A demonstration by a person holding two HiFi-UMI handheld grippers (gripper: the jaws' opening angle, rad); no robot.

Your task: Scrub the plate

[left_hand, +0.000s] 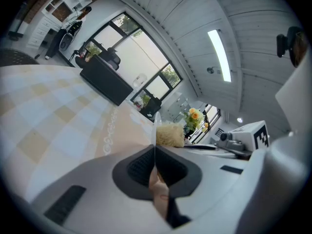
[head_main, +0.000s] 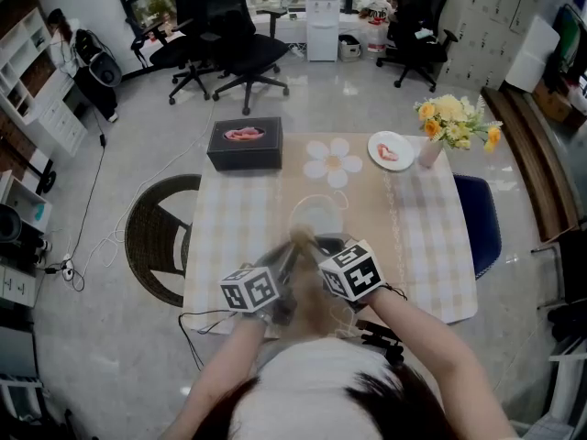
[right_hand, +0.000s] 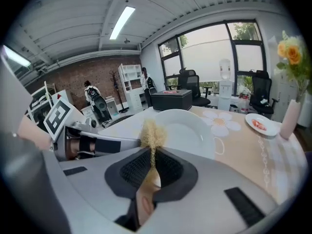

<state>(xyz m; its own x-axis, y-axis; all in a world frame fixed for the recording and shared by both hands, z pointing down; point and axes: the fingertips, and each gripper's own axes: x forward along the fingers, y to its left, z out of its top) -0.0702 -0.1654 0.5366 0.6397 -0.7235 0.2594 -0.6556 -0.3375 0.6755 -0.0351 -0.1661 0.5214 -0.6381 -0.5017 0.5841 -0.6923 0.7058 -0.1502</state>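
A white plate [right_hand: 187,128] is held up over the near part of the table. My left gripper [left_hand: 155,165] is shut on its rim, so in the left gripper view the plate [left_hand: 155,130] shows edge-on as a thin line. My right gripper [right_hand: 152,165] is shut on a tan fibrous scrubber [right_hand: 152,134], whose tuft rests against the plate's left rim. In the head view both grippers, left [head_main: 278,287] and right [head_main: 318,257], meet close together over the table's front edge, with the scrubber [head_main: 301,238] blurred between them.
The table [head_main: 238,236] wears a checked cloth with a flower print [head_main: 333,162]. At its far side stand a black box [head_main: 245,145], a small plate of red food [head_main: 391,150] and a vase of yellow flowers [head_main: 454,122]. A wicker chair [head_main: 158,236] is at the left.
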